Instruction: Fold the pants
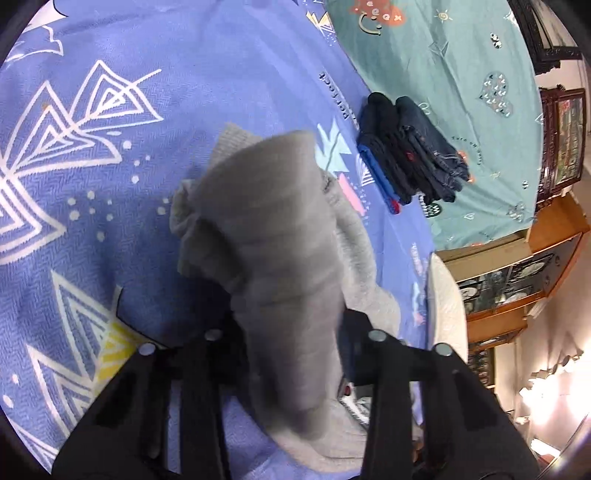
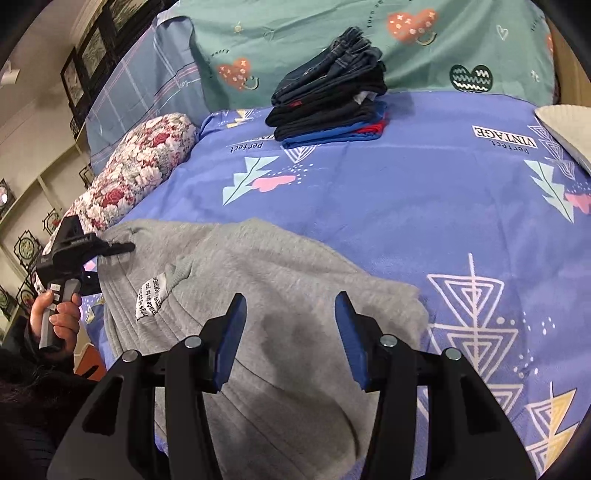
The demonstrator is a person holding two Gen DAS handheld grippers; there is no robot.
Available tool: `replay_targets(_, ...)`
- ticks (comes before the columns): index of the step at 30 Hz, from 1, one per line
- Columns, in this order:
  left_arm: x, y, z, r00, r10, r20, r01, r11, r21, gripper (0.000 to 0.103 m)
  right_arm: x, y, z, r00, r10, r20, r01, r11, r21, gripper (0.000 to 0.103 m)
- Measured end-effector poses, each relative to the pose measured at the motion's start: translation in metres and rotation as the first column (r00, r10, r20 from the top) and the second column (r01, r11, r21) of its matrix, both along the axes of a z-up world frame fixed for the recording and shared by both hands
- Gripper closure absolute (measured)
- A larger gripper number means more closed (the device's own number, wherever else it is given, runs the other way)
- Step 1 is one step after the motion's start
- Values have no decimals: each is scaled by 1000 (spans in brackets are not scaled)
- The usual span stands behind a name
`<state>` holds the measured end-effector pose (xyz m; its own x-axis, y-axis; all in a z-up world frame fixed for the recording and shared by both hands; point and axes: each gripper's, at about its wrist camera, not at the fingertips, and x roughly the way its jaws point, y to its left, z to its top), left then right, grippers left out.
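The grey pants [image 2: 280,295] lie on the blue patterned bedspread [image 2: 406,206], with a white label [image 2: 151,295] facing up. My left gripper [image 1: 288,332] is shut on a bunch of the grey cloth [image 1: 273,229] and holds it lifted off the bed. In the right wrist view the left gripper [image 2: 118,249] sits at the left edge of the pants, held by a hand [image 2: 55,314]. My right gripper [image 2: 290,306] is open and empty, with its blue pads [image 2: 232,332] just above the middle of the pants.
A stack of folded dark pants [image 2: 328,99] sits at the far side of the bed; it also shows in the left wrist view [image 1: 410,155]. A floral pillow [image 2: 136,166] lies at the left. A teal sheet [image 2: 332,29] covers the far end. Wooden cabinets [image 1: 517,280] stand beside the bed.
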<state>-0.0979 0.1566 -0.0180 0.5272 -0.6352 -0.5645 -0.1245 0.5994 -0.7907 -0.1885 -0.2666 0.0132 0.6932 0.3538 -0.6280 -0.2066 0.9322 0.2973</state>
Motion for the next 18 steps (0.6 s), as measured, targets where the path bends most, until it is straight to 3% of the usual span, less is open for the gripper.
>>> replay_targets(2,4,-4,3,1000,-16,8,16,1000,-12,60,-4,-9,0,1000,-27,5,27,1000,14,52)
replay_targets(3,7,-6,2,1000,-26,-3,26,999,-23,36,-7,-13,-1,999,-41,7,41,999,24,52)
replay_targets(4,8,-6,1,1000,-22,-9,22,999,-42,30,-9,-17,-1,998,-55,6,55,998,31,52)
replay_targets(5,9,-7,0,1000,-20,-8,20,999,-46,31,-12,-22,-1,997,-72,6,72,997,38,52)
replay_targets(6,7,-10,4,1000,-21,13,21,1000,-9,44,-14,-25,-1,997,-83,8,83,996,43,52)
replay_targets(7,5,-18,14,998,-39,47,36,997,65,72,-17,-29,0,995,-96,13,96,994,48,52)
replay_targets(9,-7,-38,48,983,-95,156,66,981,185,79,-25,-38,6,992,-123,31,122,991,48,52)
replay_targets(11,-21,-65,85,946,-188,264,117,957,264,80,-33,-50,15,985,-163,57,160,986,51,52)
replay_targets(12,-30,-86,107,912,-260,318,160,938,309,80,-36,-57,19,981,-184,68,180,982,58,52)
replay_targets(15,-61,-169,148,765,-511,392,323,831,452,78,-48,-79,34,962,-254,99,245,965,93,52)
replay_targets(17,-79,-239,146,636,-692,342,454,694,560,66,-55,-89,43,952,-285,115,273,956,110,52)
replay_targets(18,-81,-270,135,584,-759,286,516,620,591,46,-59,-91,45,948,-296,112,285,952,111,51)
